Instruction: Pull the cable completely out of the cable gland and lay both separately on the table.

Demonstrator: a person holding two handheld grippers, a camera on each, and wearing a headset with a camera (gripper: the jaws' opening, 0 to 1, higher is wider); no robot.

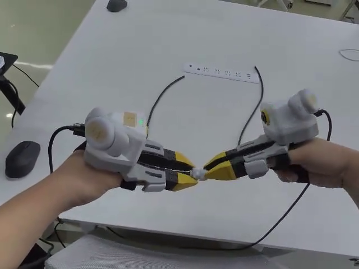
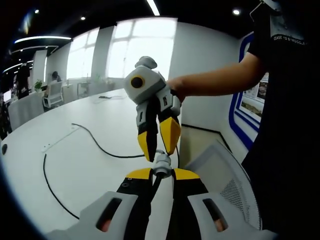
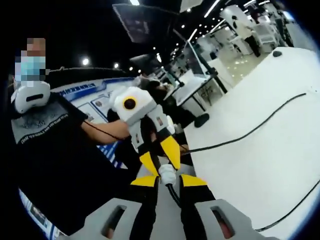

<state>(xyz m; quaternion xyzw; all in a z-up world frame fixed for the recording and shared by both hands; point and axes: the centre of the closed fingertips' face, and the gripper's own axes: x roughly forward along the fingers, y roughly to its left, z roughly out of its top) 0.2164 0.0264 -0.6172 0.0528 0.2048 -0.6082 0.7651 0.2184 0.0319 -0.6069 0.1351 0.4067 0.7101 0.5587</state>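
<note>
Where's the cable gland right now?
In the head view the small whitish cable gland sits low centre, above the white table's near edge, where the yellow tips of the left gripper and right gripper meet.

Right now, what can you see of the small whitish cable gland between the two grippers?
The small whitish cable gland is a short, round, plastic-looking piece. It is held in the air above the white table, where the yellow jaw tips of the left gripper and right gripper meet. A thin black cable leaves it between the right gripper's jaws, so it looks not yet out. Which gripper clamps the gland itself I cannot tell.
</note>
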